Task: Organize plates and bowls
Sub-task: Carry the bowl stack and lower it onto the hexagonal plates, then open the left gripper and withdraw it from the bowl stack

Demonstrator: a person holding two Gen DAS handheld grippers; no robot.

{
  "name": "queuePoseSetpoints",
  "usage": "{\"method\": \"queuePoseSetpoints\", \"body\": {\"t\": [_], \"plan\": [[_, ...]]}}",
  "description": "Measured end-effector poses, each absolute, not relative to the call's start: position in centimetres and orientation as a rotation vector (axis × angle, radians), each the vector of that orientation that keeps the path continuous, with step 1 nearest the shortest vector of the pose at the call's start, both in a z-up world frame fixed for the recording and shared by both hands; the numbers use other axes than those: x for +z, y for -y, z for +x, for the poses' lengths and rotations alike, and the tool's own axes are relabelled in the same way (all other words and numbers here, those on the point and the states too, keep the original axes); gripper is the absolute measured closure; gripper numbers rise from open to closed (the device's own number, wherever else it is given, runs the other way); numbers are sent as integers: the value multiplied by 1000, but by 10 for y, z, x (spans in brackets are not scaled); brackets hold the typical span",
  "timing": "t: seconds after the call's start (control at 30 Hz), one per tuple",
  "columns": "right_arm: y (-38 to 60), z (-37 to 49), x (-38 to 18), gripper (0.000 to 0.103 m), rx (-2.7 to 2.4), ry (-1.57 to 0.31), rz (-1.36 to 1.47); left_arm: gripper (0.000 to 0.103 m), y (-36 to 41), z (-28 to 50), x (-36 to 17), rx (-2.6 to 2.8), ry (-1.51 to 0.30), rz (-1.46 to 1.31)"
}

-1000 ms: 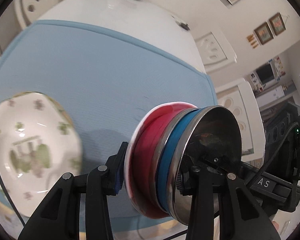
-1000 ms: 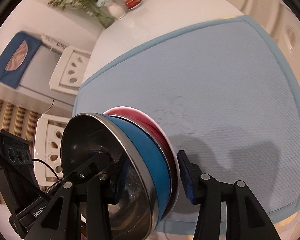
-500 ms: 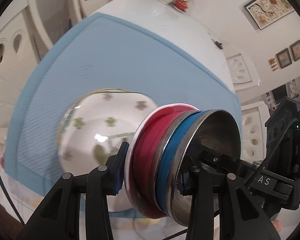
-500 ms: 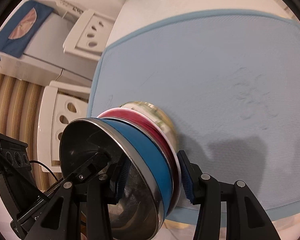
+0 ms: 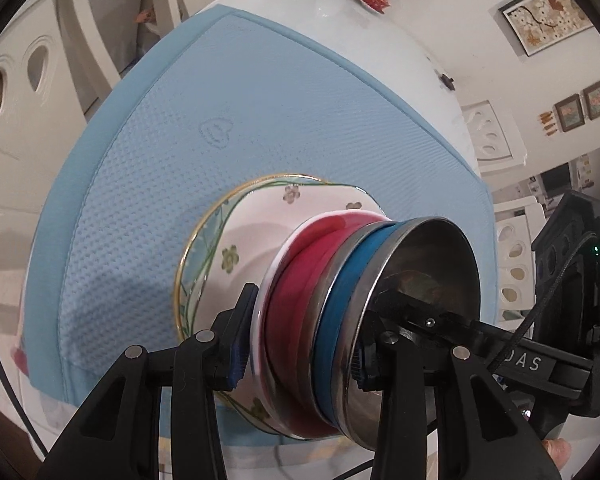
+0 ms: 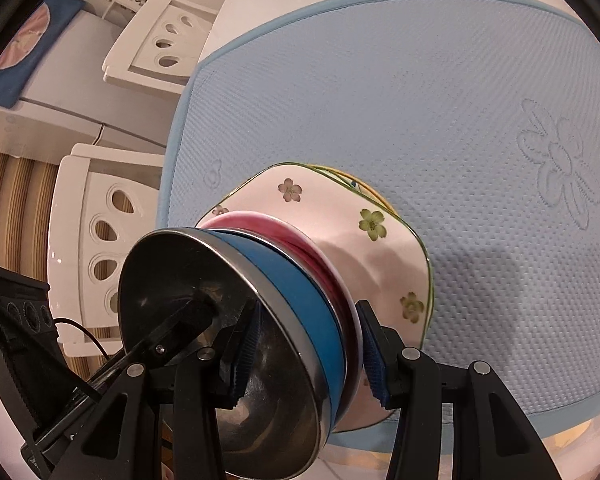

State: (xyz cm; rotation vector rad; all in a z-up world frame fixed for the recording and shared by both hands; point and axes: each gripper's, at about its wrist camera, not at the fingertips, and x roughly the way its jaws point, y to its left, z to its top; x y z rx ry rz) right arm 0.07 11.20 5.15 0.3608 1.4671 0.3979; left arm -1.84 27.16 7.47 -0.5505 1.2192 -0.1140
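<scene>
Bowl stack (image 5: 332,320) now above floral plate (image 5: 260,216), both grippers clamping it; blue mat (image 5: 228,120), white table (image 5: 364,24)

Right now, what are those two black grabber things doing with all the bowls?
A person is using both at once to carry a nested stack of bowls: a shiny steel bowl inside a blue bowl inside a red bowl with a white rim. The left gripper and the right gripper each pinch the stack's rim from opposite sides. The stack sits in or just above a white flowered plate on the light blue quilted mat.
</scene>
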Motion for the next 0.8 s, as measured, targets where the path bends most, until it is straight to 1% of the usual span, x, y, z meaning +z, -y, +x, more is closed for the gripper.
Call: {"method": "queuePoseSetpoints", "body": {"t": [0.1,0.13,0.3,0.33,0.57,0.8], "plan": [[-111,3,52,56,393,-1471,389,68,-280,-18,76,-158,-1224,-570],[-109,4,53,56,392,-1476,409,66,-283,-19,79,-172,-1217,-575],[-98,7,60,56,400,-1484,484,63,-297,-22,103,-227,-1164,-550],[-96,6,64,56,396,-1475,488,62,-295,-20,107,-232,-1157,-538],[-89,-4,106,56,390,-1413,464,62,-290,-11,142,-265,-1078,-464],[-78,-11,143,56,352,-1349,443,62,-247,-3,201,-364,-941,-317]]}}
